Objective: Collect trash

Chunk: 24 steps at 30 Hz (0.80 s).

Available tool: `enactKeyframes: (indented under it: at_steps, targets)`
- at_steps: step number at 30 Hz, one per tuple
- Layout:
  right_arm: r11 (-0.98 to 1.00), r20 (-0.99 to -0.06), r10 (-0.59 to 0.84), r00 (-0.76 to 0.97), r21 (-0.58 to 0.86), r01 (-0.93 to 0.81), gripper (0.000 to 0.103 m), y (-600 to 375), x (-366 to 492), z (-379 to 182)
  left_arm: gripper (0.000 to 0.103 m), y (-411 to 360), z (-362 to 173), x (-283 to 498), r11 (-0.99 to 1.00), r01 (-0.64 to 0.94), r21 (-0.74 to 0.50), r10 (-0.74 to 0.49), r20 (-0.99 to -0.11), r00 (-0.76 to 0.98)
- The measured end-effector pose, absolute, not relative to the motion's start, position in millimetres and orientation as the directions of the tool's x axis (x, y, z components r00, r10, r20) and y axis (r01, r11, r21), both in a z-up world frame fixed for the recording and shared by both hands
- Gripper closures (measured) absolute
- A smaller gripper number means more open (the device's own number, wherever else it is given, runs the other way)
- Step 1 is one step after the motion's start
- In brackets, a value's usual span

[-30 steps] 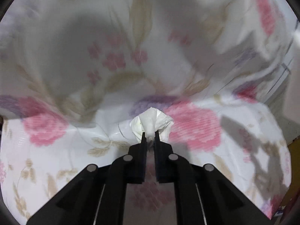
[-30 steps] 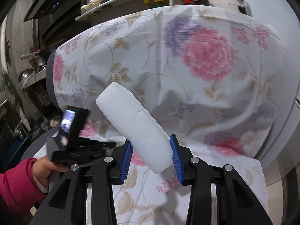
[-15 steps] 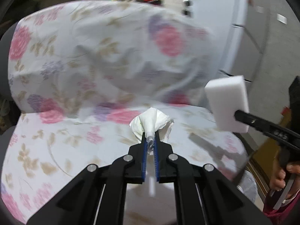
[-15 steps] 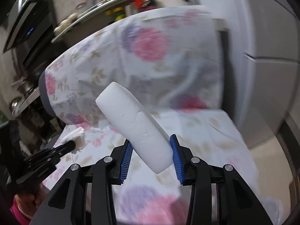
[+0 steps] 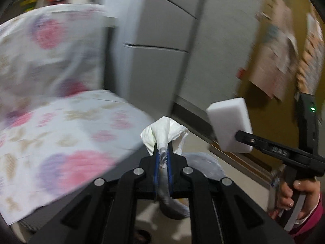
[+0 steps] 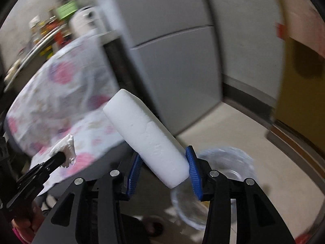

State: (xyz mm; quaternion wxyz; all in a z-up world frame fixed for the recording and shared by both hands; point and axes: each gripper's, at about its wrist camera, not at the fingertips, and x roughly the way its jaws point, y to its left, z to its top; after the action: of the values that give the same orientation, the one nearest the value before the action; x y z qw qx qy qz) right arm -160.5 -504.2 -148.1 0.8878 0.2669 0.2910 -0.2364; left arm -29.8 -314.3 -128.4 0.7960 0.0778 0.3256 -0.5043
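Blurred embossed marking on right gripper point(image 5: 241, 137).

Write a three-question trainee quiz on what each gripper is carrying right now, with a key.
1. True or false: the left gripper is shut on a crumpled tissue.
2. Multiple choice: the right gripper grips the white foam block at: A) its lower end, B) its middle, C) its top end.
3. Fill in: on the floor below the grippers sits a bin lined with a clear plastic ____.

Key: 1 true; 2 A; 3 bag.
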Motion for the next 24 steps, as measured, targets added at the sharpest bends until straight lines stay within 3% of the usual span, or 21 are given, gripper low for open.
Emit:
enactKeyframes:
  at_steps: [8, 9, 11, 12, 16, 24]
  targets:
    - [0.606, -0.720, -0.254, 0.646, 0.402, 0.686, 0.048, -563, -197, -204, 0.097, -411, -166, -49, 0.338, 0.906, -0.253, -0.736, -0.671, 0.087]
    - [0.595, -0.731, -0.250, 0.635, 0.402, 0.696, 0.047, -569, -198, -211, 0.092, -416, -170, -50, 0.339, 0.906, -0.253, -0.727, -0.681, 0.082]
    - [0.562, -0.744, -0.247, 0.621, 0.412, 0.717, 0.038, -580, -199, -221, 0.071, -429, -181, -45, 0.343, 0.900, -0.268, -0.704, -0.708, 0.057]
    - [0.550, -0.748, -0.238, 0.619, 0.421, 0.721, 0.036, -584, -201, -223, 0.053, -432, -183, -45, 0.349, 0.897, -0.272, -0.697, -0.715, 0.054]
    - [0.521, -0.739, -0.256, 0.623, 0.437, 0.733, 0.036, -593, -213, -217, 0.041, -428, -179, -41, 0.368, 0.895, -0.253, -0.697, -0.712, 0.085]
    - [0.610, -0.708, -0.370, 0.601, 0.303, 0.732, 0.032, -567, -214, -153, 0.020, -393, -143, -35, 0.448, 0.879, -0.161, -0.675, -0.706, 0.215]
